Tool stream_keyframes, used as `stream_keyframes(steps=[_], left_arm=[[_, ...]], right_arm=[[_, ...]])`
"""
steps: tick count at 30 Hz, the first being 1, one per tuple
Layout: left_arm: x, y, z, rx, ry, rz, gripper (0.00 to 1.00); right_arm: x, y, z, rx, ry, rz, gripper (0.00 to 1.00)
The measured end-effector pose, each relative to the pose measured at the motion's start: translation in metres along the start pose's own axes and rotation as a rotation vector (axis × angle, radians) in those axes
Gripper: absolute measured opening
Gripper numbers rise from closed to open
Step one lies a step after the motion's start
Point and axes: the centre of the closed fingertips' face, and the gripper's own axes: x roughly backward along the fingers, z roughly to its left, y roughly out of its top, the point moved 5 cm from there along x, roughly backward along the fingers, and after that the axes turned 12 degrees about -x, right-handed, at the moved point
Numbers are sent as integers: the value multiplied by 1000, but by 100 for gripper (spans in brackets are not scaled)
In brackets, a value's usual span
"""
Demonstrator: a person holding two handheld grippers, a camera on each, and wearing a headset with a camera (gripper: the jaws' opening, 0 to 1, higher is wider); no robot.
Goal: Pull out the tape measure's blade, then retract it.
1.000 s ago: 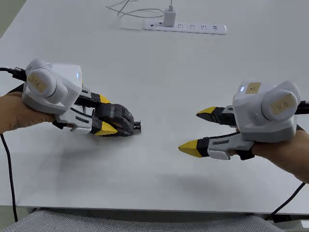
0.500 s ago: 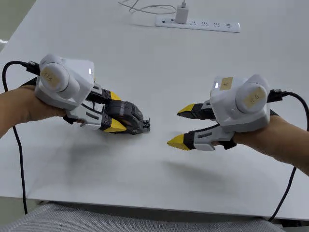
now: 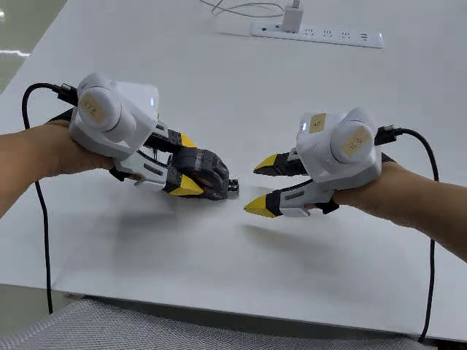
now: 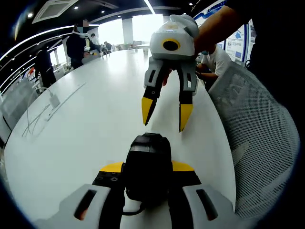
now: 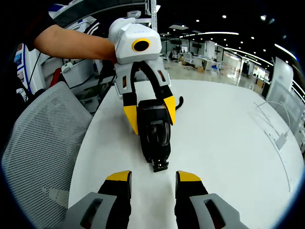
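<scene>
The tape measure [image 3: 208,173] lies low on the white table [image 3: 219,87], and the left claw [image 3: 191,166] pinches its dark case from both sides. The small end hook [image 3: 233,187] of the blade points toward the right claw [image 3: 260,185], which is spread and empty, its yellow tips just beside the hook but not touching it.

The step in hand is, I think, to catch the hook. To do it well, the right claw should move a little more forward, so that the hook sits between the two tips. It should then press together on the tab only, not on the case. The hook is small in these views and I cannot tell exactly how it is turned, so a slow approach is safer. The pull should then go straight away from the case, while the left claw holds firm so that the case does not slide.

Compared with one second ago, the right claw is much nearer: then it was well apart from the tape measure, now only a narrow gap remains. The blade is not yet pulled out.
</scene>
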Motion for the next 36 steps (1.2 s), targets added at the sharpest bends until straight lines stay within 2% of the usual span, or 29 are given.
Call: stream_keyframes(steps=[6, 14, 21, 29, 31, 36], left_arm=[[0, -1, 1, 3, -6, -3, 29], [-1, -1, 2, 4, -11, -5, 29], [-1, -1, 2, 3, -11, -10, 29], [-1, -1, 2, 2, -11, -12, 29], [-1, -1, 2, 1, -11, -12, 29], [-2, -1, 2, 3, -11, -13, 29]], right_arm=[[-8, 2, -5, 23, 7, 9, 29], [-18, 2, -12, 42, 40, 24, 24], [-23, 2, -12, 60, 57, 37, 21], [-28, 4, -12, 118, 85, 43, 12], [-29, 4, -11, 156, 85, 44, 12], [-30, 5, -14, 170, 99, 47, 11]])
